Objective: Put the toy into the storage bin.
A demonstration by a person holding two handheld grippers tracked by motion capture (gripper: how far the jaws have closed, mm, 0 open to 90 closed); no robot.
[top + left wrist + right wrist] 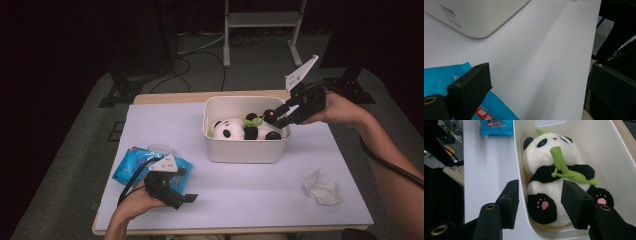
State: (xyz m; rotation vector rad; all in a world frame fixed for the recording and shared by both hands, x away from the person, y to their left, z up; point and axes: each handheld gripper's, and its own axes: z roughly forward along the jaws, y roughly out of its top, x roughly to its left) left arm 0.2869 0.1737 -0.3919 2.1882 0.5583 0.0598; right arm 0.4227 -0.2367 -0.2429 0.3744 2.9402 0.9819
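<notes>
A panda plush [230,129] holding a green bamboo stalk lies inside the white bin [245,150] at the table's middle. My right gripper [274,119] hovers at the bin's right end. In the right gripper view its jaws [540,186] stand open astride the bin wall [520,170], one over the table, one over the panda [534,155], gripping nothing. My left gripper [187,185] rests near the front left, beside a blue wipes pack [131,162]. Its jaws [540,68] are wide open with bare sheet between them, next to the pack [439,75].
A crumpled white tissue [322,190] lies at the front right of the pale lilac sheet [240,195]. A small white oval object [160,148] sits behind the blue pack. A metal stand [260,20] and cables are on the floor beyond the table.
</notes>
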